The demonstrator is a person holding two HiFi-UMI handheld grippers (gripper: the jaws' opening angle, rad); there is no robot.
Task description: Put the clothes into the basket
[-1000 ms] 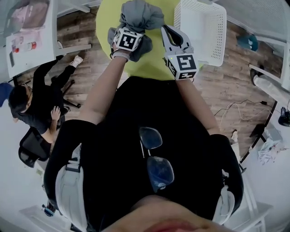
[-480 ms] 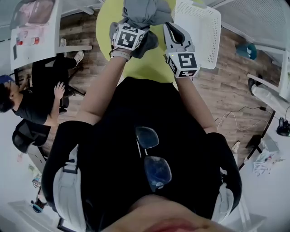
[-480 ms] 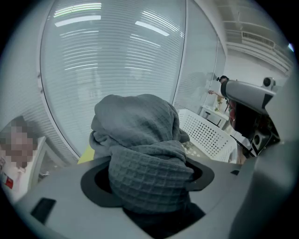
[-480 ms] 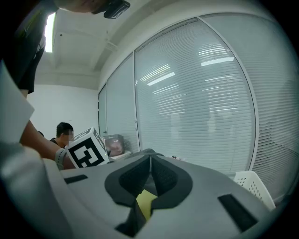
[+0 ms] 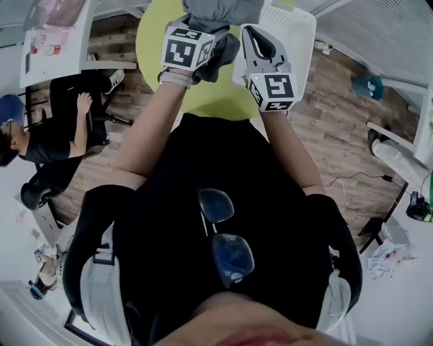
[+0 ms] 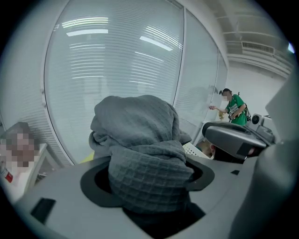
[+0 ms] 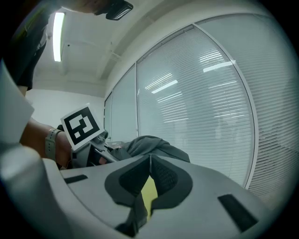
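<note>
The left gripper (image 6: 149,179), angled downward on an outstretched forearm, is clenching the one grey waffle-weave cloth (image 6: 140,140) in its fingers above the yellow-green tabletop (image 5: 154,37), while the right gripper (image 7: 149,163) is pointing roughly level, fingers pressed together on nothing, beside the single white basket (image 5: 298,40).

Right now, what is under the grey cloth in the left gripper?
Only the round yellow-green table shows below the grey waffle-weave cloth; the patch it covers is hidden. The white plastic basket stands right of it.
</note>
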